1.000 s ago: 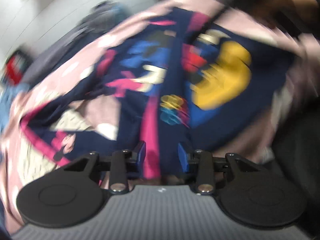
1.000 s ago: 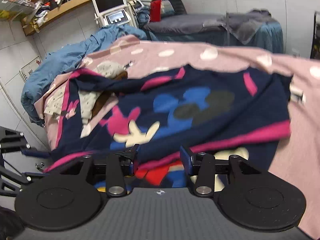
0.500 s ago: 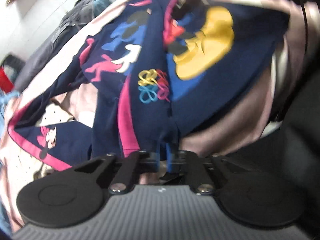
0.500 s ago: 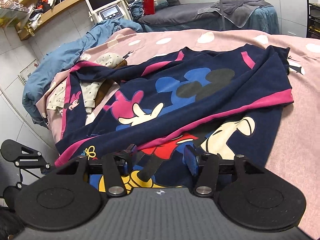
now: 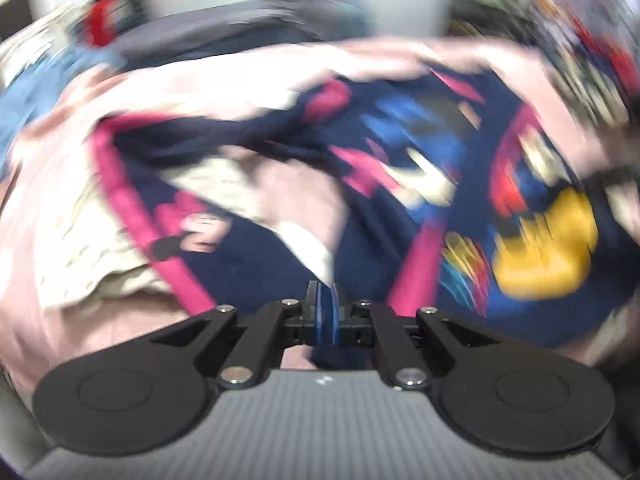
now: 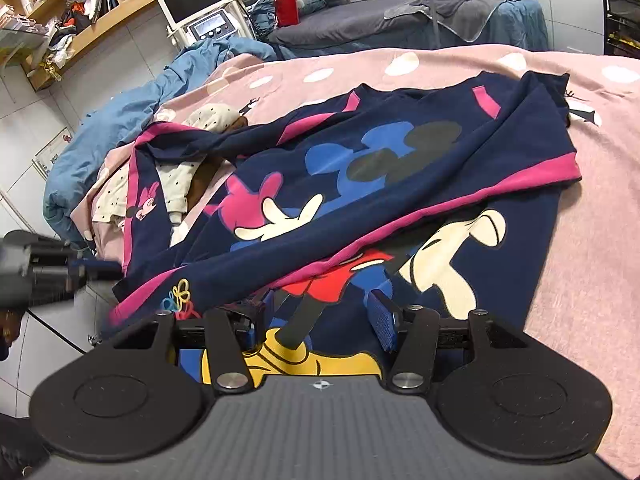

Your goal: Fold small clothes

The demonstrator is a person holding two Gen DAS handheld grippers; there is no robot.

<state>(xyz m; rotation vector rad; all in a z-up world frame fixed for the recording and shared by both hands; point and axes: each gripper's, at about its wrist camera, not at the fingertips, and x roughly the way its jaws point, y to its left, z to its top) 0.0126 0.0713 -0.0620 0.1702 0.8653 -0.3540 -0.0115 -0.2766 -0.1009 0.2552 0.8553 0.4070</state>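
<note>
My left gripper (image 5: pixel 325 300) has its fingers pinched shut on the near edge of the navy cartoon shirt (image 6: pixel 400 184), my right gripper (image 6: pixel 320 316) hovers with fingers spread wide over its printed front, and the shirt lies crumpled across the pink dotted bed (image 6: pixel 580 240).

Shirt (image 6: pixel 400 184): navy, magenta bands, cartoon mouse print in blue, black, red, yellow, cream. Bedspread (image 6: pixel 580 240): pink, white dots. Small garment (image 6: pixel 176 176): cream, dark specks. Duvet (image 6: pixel 120 120): blue.
</note>
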